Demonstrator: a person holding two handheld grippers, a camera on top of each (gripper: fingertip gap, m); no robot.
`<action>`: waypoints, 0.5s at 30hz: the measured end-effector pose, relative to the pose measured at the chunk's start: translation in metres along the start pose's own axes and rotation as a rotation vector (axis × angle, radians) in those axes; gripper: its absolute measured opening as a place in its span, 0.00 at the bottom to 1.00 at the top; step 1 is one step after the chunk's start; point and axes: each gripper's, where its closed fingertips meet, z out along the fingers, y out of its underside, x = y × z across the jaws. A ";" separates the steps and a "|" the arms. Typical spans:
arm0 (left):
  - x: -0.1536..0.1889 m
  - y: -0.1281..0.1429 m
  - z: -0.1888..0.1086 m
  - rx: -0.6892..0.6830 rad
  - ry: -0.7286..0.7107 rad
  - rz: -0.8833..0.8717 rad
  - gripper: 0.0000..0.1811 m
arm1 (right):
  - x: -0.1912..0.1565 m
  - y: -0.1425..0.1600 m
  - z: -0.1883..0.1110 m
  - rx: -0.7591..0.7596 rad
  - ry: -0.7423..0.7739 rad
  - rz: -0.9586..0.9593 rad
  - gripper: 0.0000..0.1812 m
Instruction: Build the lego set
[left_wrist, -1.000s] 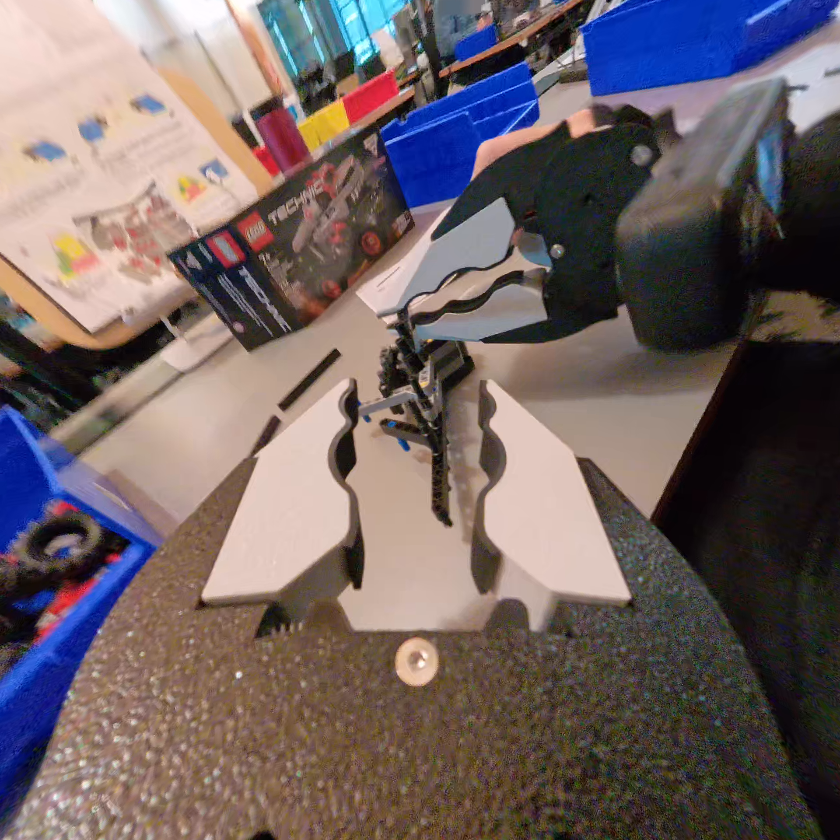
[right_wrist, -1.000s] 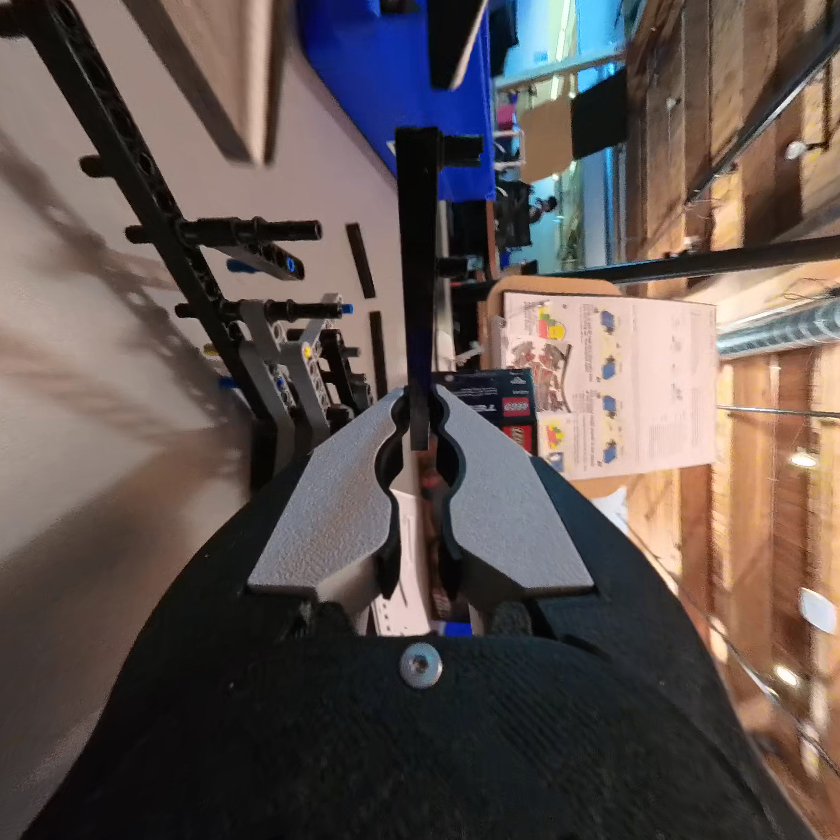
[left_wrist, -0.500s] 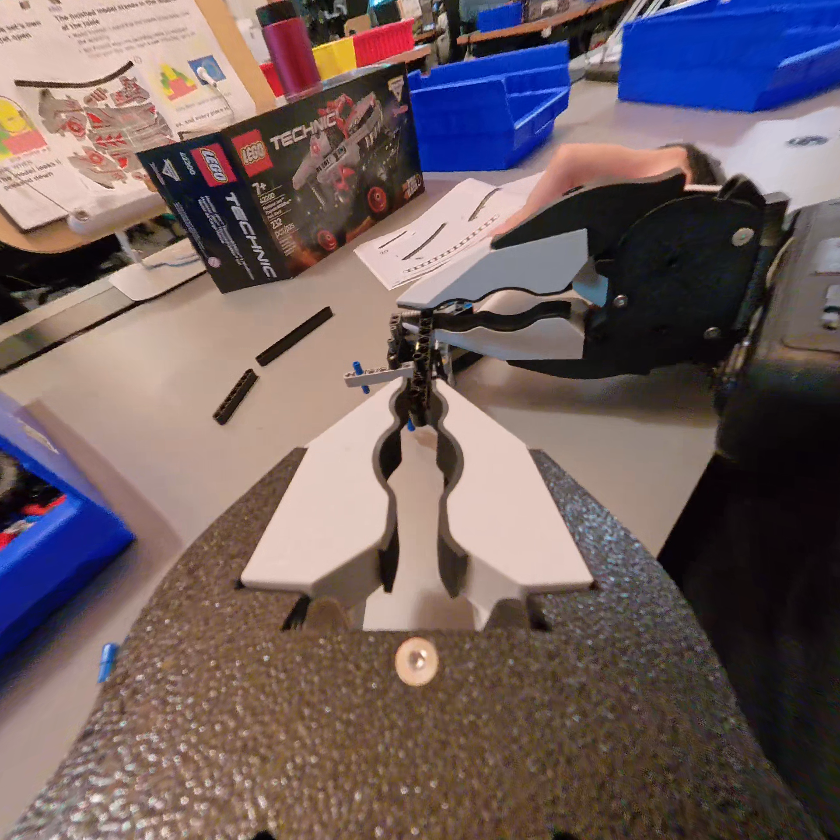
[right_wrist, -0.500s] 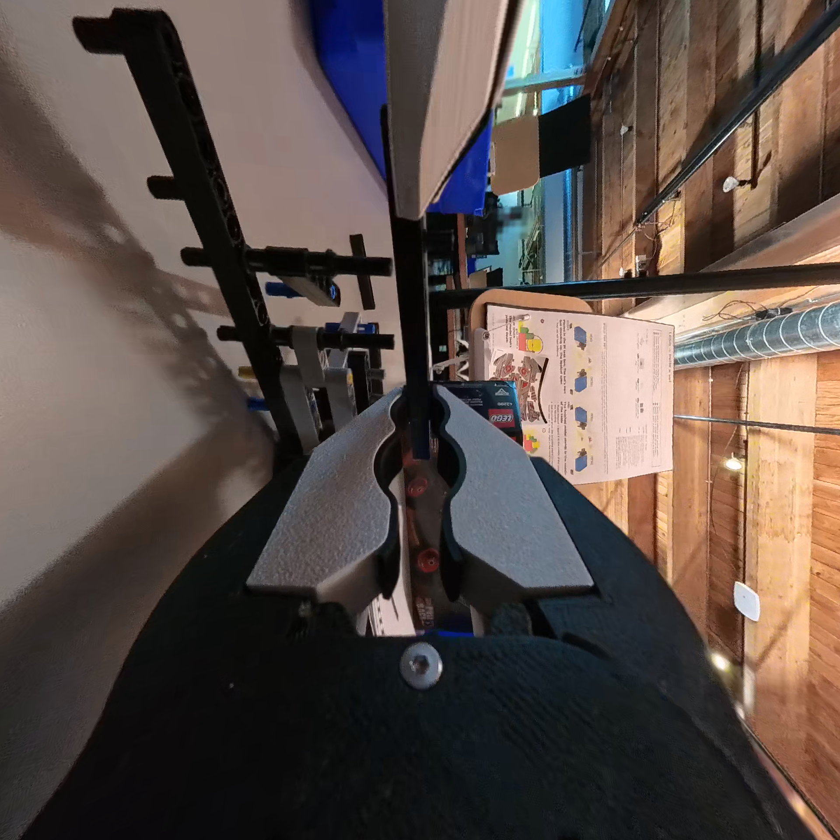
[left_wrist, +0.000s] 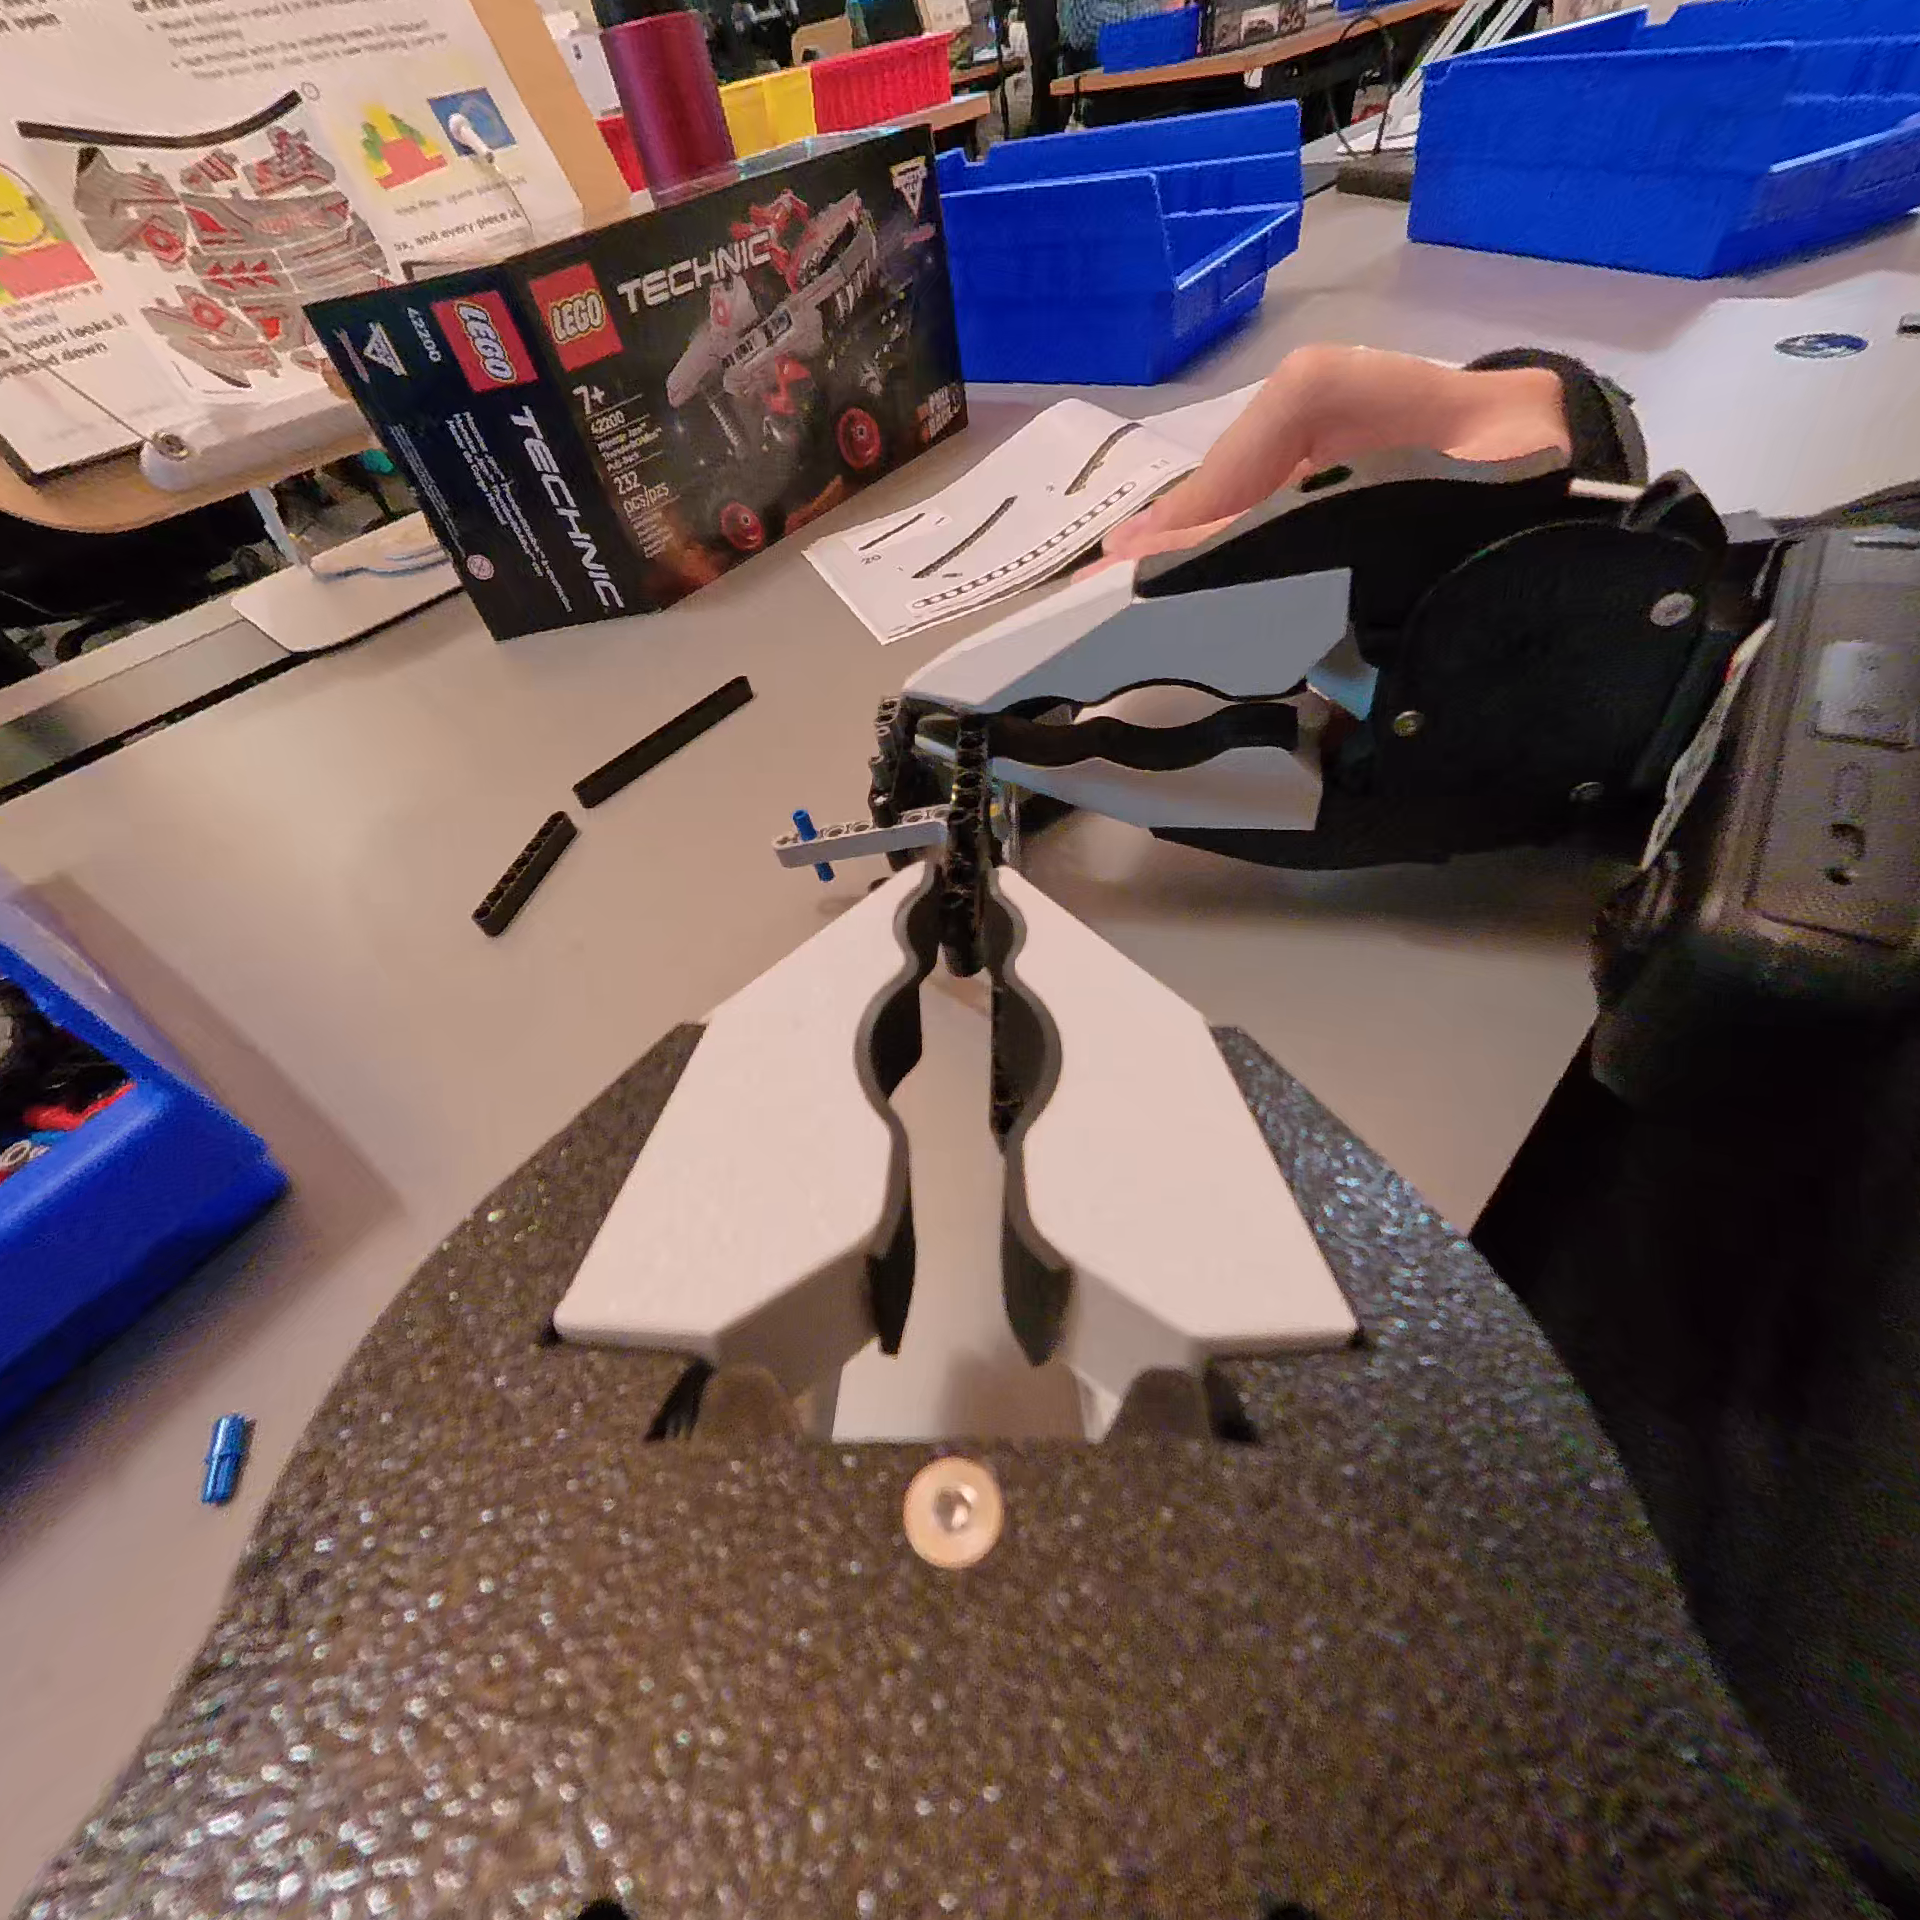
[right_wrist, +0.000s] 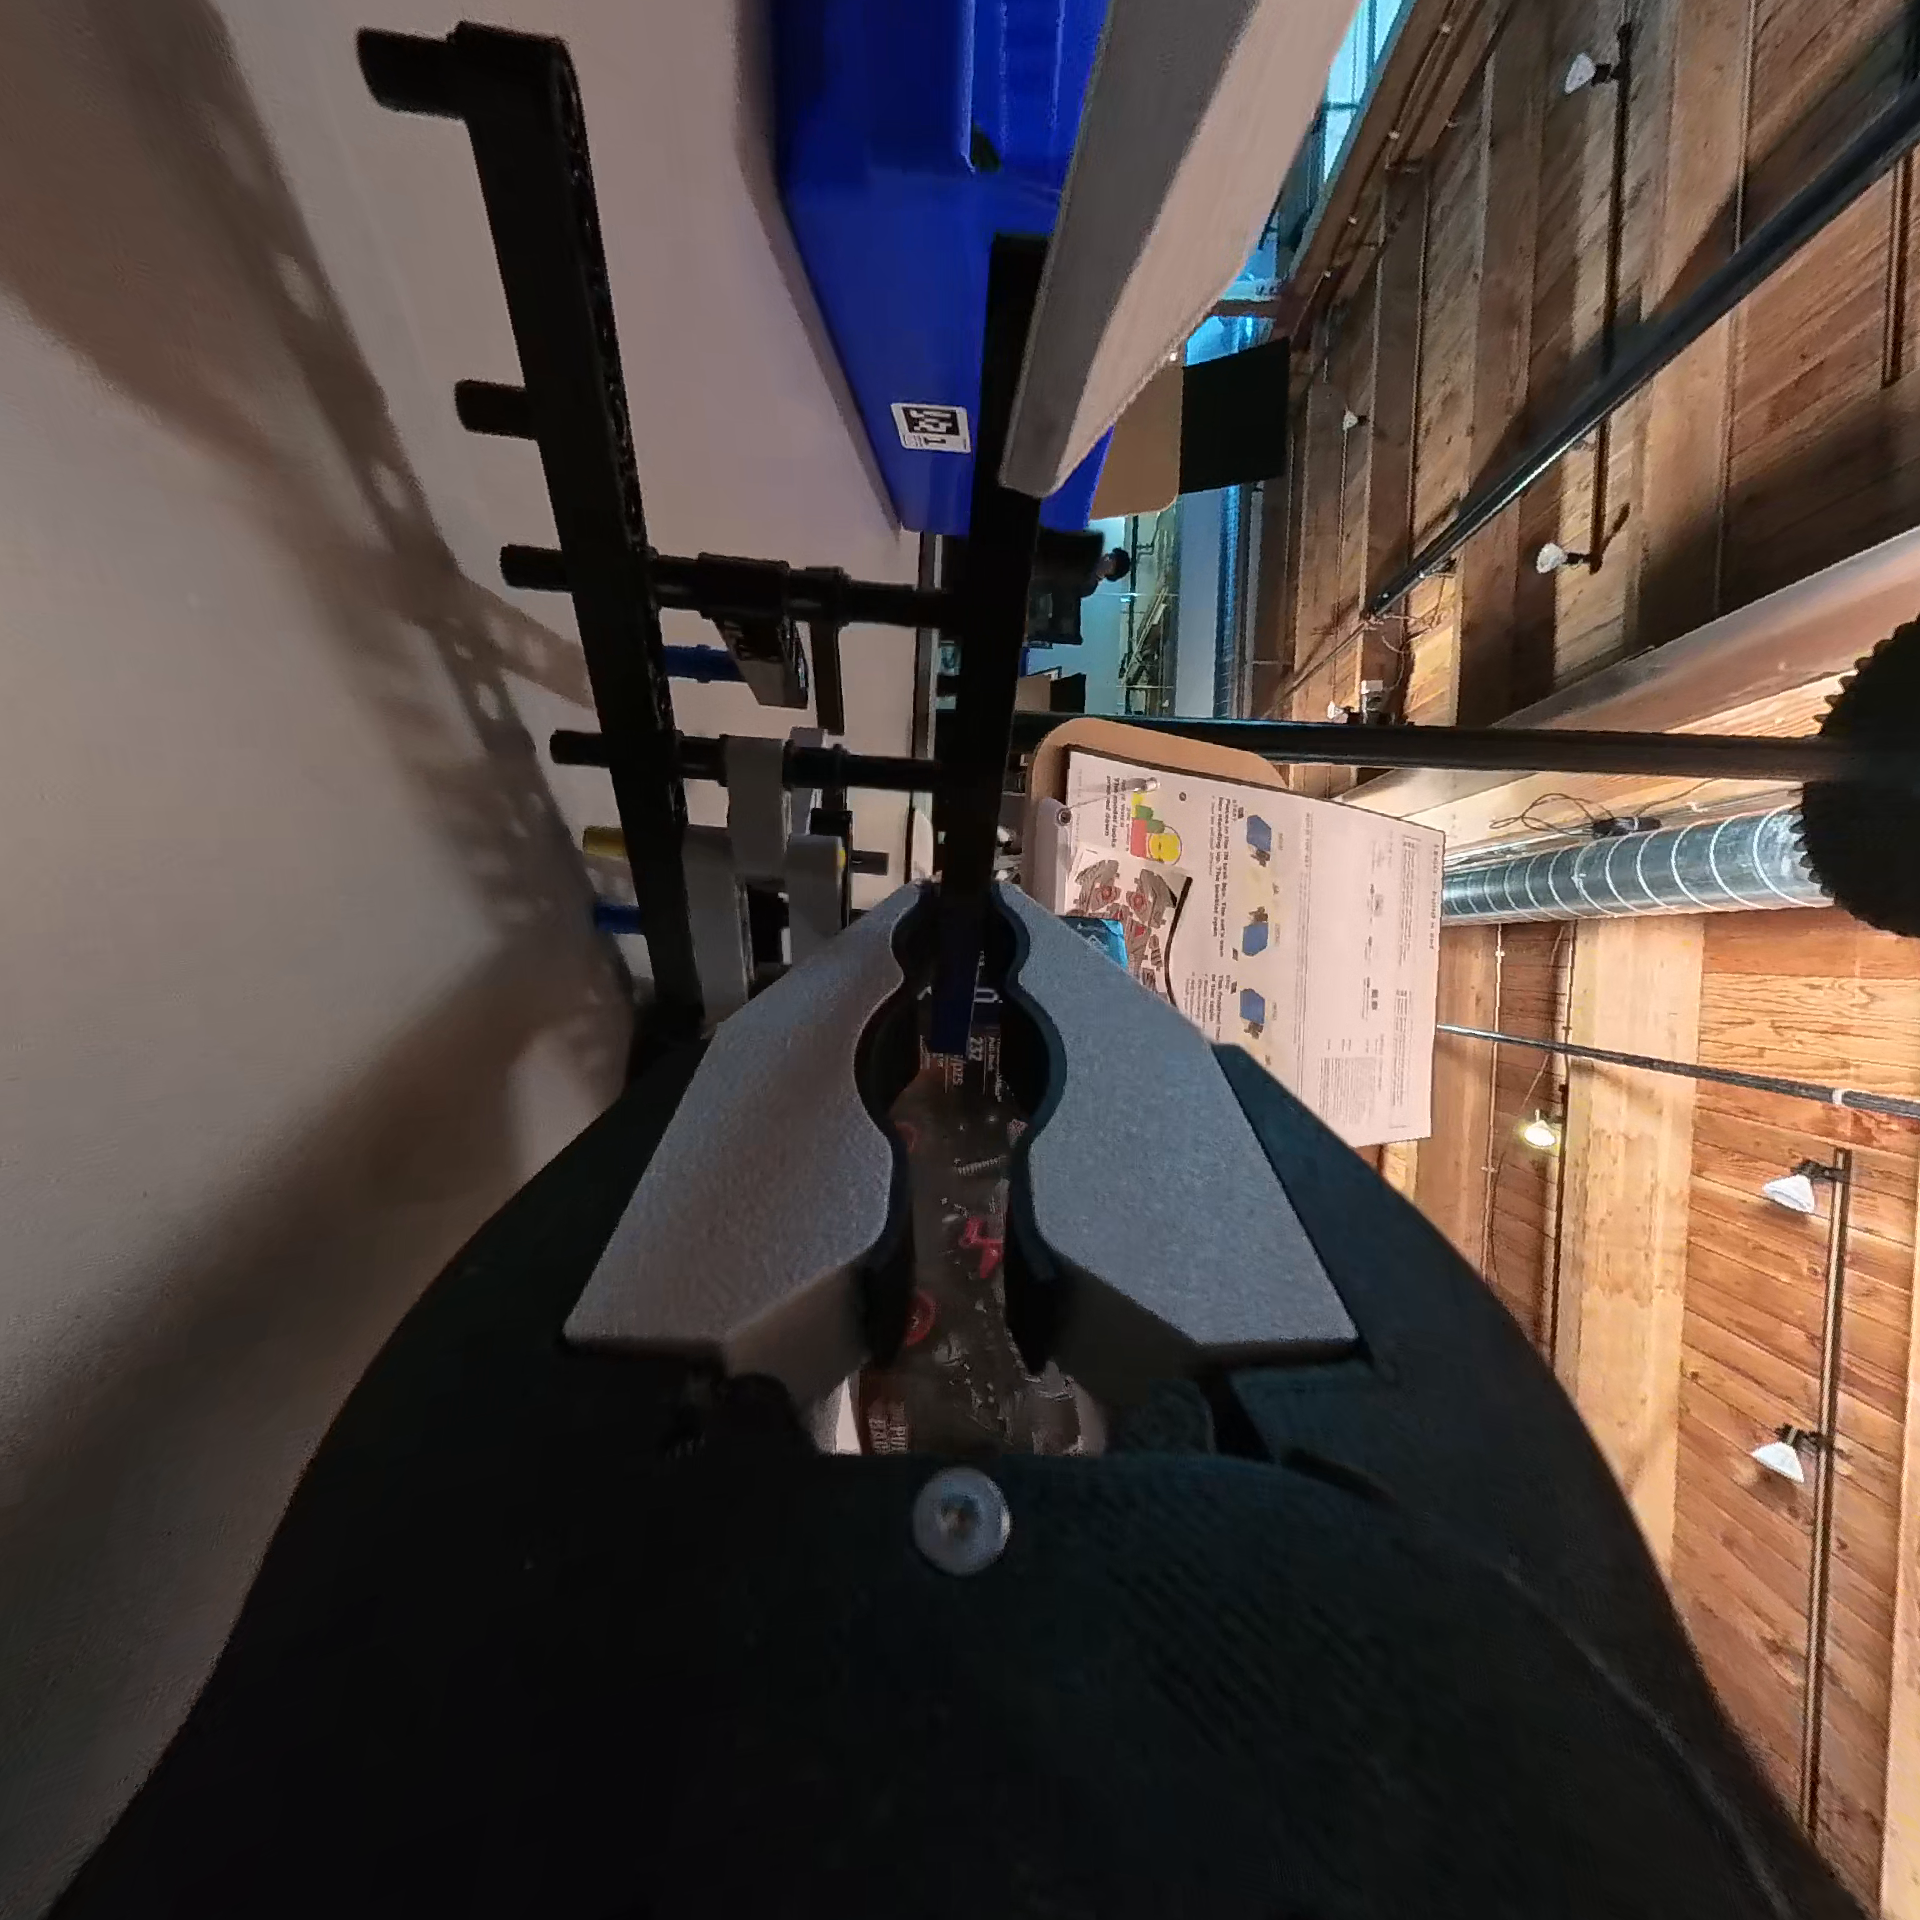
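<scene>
Meanwhile both jaws pinch the black beam assembly (left_wrist: 961, 831), beside a printed set box (left_wrist: 665, 374) standing upright.

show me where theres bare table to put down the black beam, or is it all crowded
Bare grey table lies left of the left tongs, between the two loose black beams and the blue parts bin. Another patch sits right of the left tongs, below the right tongs. It is crowded around the lego assembly, box and instruction booklet.

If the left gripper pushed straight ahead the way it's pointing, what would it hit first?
The left gripper already grips the black lego frame. Straight on, it would likely meet the right gripper first, holding the same frame just beyond; depth is unclear.
</scene>
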 end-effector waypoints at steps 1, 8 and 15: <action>0.000 0.000 -0.001 0.003 0.001 0.000 0.03 | 0.000 -0.001 0.000 0.002 0.005 -0.005 0.03; -0.002 -0.002 -0.007 0.025 -0.011 -0.013 0.03 | 0.006 -0.006 0.001 0.018 0.037 -0.031 0.03; -0.001 0.000 -0.006 0.013 0.006 -0.018 0.03 | 0.002 -0.006 0.000 0.019 0.028 -0.038 0.03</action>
